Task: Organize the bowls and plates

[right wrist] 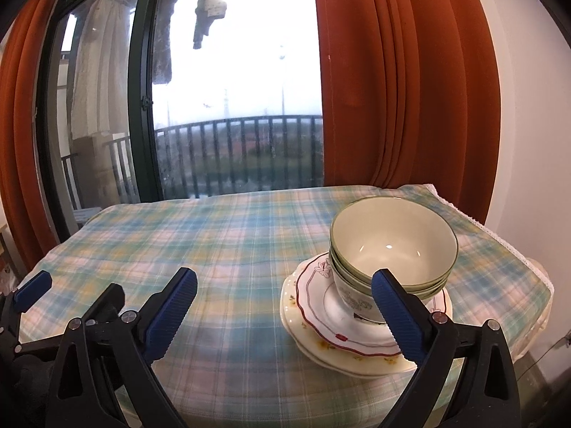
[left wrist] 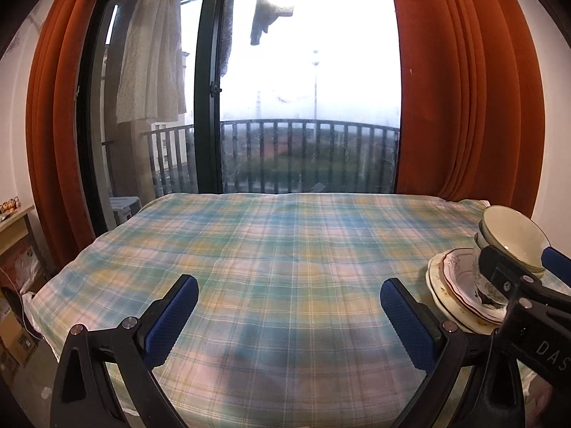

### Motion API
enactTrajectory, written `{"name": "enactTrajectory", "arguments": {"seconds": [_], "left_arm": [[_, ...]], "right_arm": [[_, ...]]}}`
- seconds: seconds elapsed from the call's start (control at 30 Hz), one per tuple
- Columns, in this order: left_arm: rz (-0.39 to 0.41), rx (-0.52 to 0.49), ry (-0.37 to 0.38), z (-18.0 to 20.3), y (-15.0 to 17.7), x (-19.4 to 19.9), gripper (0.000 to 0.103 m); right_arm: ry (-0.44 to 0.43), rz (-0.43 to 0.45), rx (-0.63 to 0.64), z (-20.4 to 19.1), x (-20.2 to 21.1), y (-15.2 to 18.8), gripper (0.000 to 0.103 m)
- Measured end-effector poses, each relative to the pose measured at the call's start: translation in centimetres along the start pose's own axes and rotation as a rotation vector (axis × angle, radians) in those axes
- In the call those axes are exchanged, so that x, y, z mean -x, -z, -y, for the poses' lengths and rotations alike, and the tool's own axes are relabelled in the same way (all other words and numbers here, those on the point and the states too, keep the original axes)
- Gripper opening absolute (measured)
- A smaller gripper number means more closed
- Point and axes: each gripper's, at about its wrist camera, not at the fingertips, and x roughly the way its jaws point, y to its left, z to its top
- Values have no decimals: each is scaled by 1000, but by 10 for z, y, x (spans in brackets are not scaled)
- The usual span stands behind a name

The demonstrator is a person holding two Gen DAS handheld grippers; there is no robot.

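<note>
A stack of cream bowls with green rims (right wrist: 392,246) stands on a stack of plates (right wrist: 321,303), the top plate white with a red scalloped rim, at the right of the plaid-covered table (right wrist: 214,235). My right gripper (right wrist: 285,303) is open and empty just in front of the stack, its right finger beside the bowls. My left gripper (left wrist: 289,310) is open and empty over the bare cloth at the table's front. The stack shows at the right edge of the left wrist view (left wrist: 514,242), partly hidden by the right gripper.
Orange curtains (right wrist: 392,89) and a glass balcony door (left wrist: 303,107) stand behind the table. A white wall (right wrist: 535,142) is close on the right. A shelf with boxes (left wrist: 14,249) is at the far left.
</note>
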Motion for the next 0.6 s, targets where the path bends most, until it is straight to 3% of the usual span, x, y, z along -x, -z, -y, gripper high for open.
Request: {"name": "enactTrajectory", "arguments": {"seconds": [0.6], "left_arm": [[-7, 19, -3, -9, -4, -3, 103]], "right_arm": [[39, -10, -5, 8, -7, 4, 100]]}}
